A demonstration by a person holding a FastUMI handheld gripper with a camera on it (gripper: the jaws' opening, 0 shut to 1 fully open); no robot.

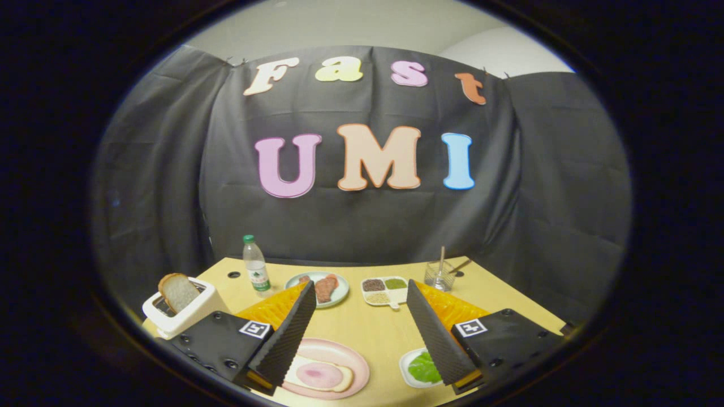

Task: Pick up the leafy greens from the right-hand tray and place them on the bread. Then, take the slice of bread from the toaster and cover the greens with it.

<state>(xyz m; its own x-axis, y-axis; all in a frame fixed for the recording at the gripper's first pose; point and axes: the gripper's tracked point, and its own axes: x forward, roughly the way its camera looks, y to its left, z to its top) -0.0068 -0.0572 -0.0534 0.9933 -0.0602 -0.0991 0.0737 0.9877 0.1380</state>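
Fingers [362,322] apart above table [373,333]

The setting is a staged recording booth, not a real kitchen. A black cloth wall [362,226] hangs in creased folds behind a light wooden table [379,333], with a pale room wall [339,28] visible above the cloth. The table carries kitchen props: a white two-slot toaster [184,311], a clear plastic water bottle with a green cap [255,264], and a white divided dish of grains [386,291].
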